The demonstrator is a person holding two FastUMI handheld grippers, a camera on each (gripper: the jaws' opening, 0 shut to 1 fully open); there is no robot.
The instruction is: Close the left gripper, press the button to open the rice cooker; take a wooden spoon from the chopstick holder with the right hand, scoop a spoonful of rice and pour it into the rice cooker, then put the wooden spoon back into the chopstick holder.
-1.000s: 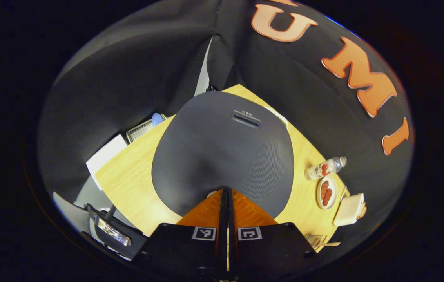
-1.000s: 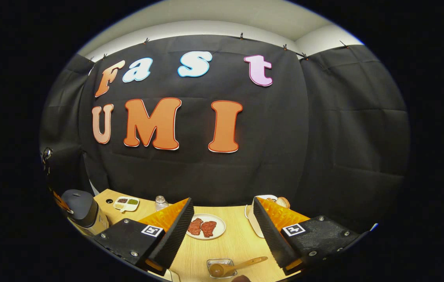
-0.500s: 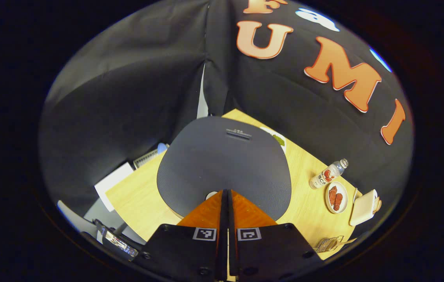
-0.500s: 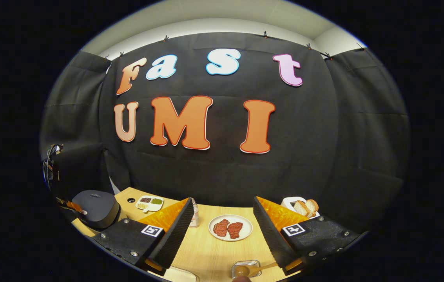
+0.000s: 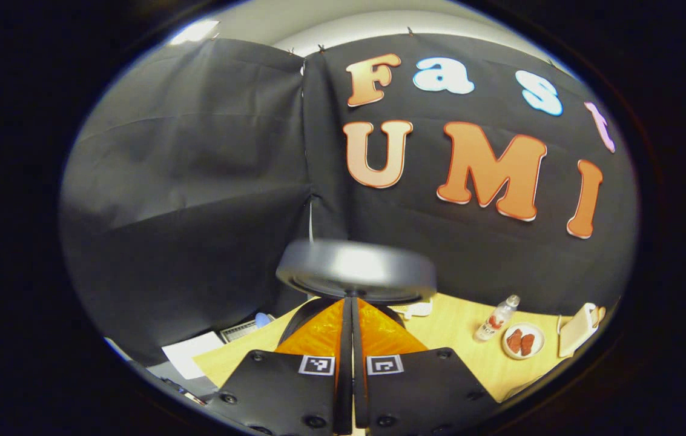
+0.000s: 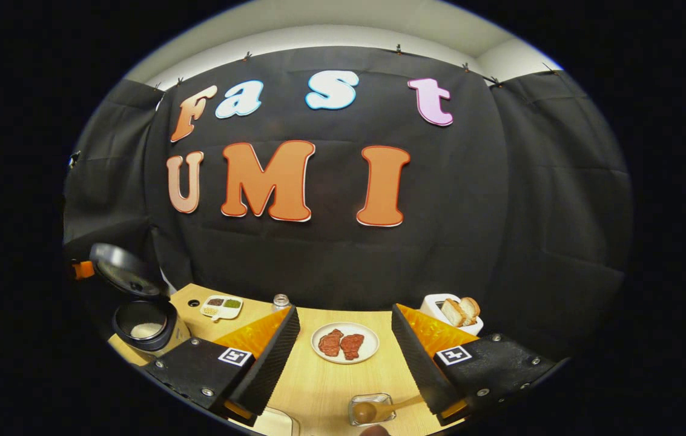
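Two risks are looming: the clenched left gripper (image 5: 347,303) bumping the raised lid (image 5: 356,271), and the released right gripper (image 6: 343,339) tipping the wooden spoon (image 6: 379,410).

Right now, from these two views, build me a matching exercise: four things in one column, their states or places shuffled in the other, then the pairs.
Things:
1. rice cooker lid
2. left gripper
3. right gripper
4. wooden spoon

States or places:
A. fingers spread wide apart, nothing between them
B. raised, with the pot below uncovered
C. bowl end resting in a small clear container near the table's front edge
D. fingers pressed together, holding nothing

Pairs: 1-B, 2-D, 3-A, 4-C
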